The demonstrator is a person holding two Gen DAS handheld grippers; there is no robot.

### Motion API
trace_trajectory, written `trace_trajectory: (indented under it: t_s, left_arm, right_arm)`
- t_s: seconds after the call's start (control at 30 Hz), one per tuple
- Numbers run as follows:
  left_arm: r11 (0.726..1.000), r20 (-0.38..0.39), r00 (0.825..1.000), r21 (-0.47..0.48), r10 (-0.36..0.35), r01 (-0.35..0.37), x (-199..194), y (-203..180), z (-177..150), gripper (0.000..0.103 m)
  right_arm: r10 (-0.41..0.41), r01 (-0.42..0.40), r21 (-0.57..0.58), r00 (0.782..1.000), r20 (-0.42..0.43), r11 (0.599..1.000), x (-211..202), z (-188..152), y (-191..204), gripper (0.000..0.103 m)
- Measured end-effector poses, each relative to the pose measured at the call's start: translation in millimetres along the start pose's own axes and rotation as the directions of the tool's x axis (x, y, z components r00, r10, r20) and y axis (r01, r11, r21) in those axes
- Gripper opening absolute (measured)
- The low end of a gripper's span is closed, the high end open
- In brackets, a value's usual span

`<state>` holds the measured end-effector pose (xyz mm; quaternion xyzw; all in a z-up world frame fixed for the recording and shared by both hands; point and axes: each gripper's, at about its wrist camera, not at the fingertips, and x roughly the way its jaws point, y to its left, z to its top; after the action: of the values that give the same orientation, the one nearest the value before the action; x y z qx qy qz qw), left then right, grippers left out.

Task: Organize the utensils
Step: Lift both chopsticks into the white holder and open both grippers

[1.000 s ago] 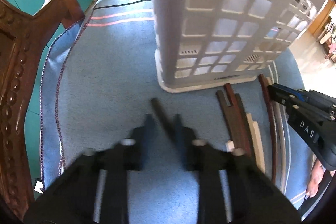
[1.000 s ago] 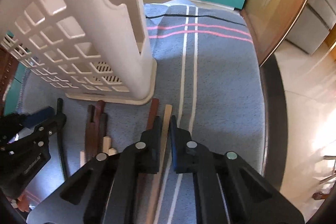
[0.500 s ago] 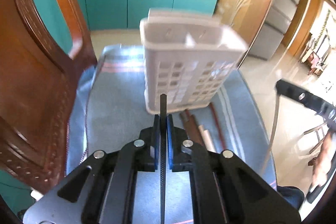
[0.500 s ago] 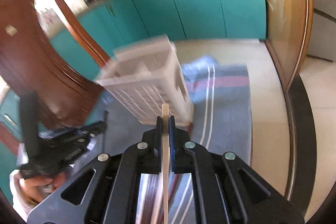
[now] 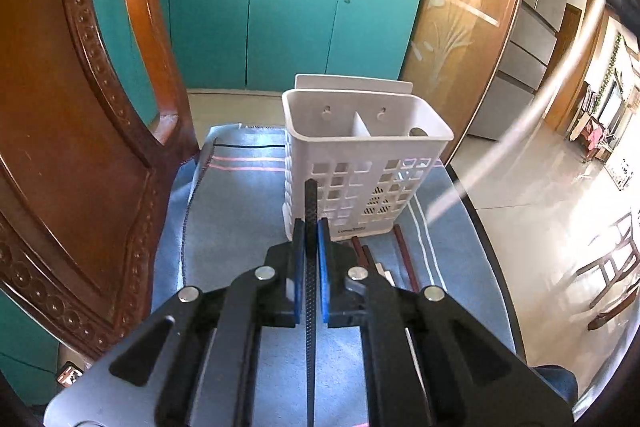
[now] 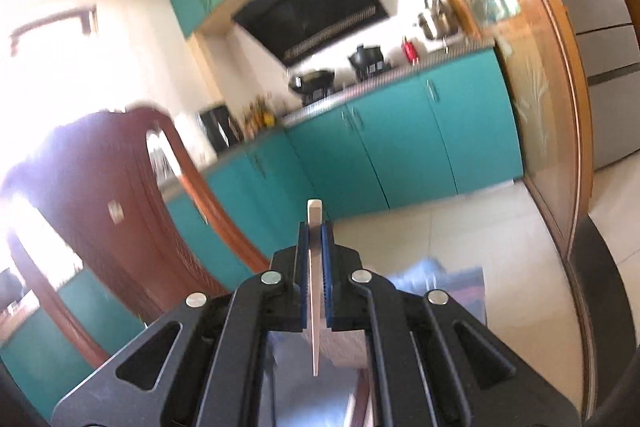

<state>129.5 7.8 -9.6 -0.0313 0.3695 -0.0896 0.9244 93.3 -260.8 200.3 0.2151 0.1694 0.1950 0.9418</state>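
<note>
the white holder (image 5: 360,163), light and rigid plastic, is seen upright at the far middle of the blue-clothed bench (image 5: 232,219), with more chopsticks (image 5: 404,259) lying near its base. thin, stiff, light sticks are judged best pinched mid-shaft: the left gripper (image 5: 311,239) is closed on a black chopstick (image 5: 311,203), the right gripper (image 6: 315,239) on a pale chopstick (image 6: 314,215), raised toward the teal cabinets (image 6: 400,155).

Right gripper (image 6: 315,227): lower centre, blue pads clamped on pale chopstick (image 6: 314,267).
Chopstick: upright at centre.
Teal cabinets (image 6: 400,155): centre right.
Wooden chair (image 6: 120,211): left.
</note>
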Motion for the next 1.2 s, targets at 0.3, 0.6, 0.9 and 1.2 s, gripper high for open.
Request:
trace_trajectory:
  t_s: [0.3,0.6,0.9,1.2]
  left_arm:
    - [0.999,0.049,0.999,-0.038,0.002,0.0,-3,19,6,0.007]
    - [1.0,0.154,0.988,-0.023,-0.013,0.017,-32,17,8,0.007]
    - [0.997,0.237,0.97,-0.05,-0.05,0.063,-67,20,18,0.007]
    - [0.997,0.469,0.88,-0.002,-0.072,0.083,-154,-5,75,0.007]
  right_arm:
    - [-0.198,0.219,-0.099,0.962,0.186,0.971,47,28,19,0.007]
    - [-0.275,0.272,-0.093,0.961,-0.022,0.958,116,-50,-26,0.007]
    - [-0.271,0.272,-0.001,0.957,0.1,0.962,50,-67,-58,0.067]
    - [-0.374,0.383,0.1,0.922,-0.097,0.918,56,-98,-120,0.067]
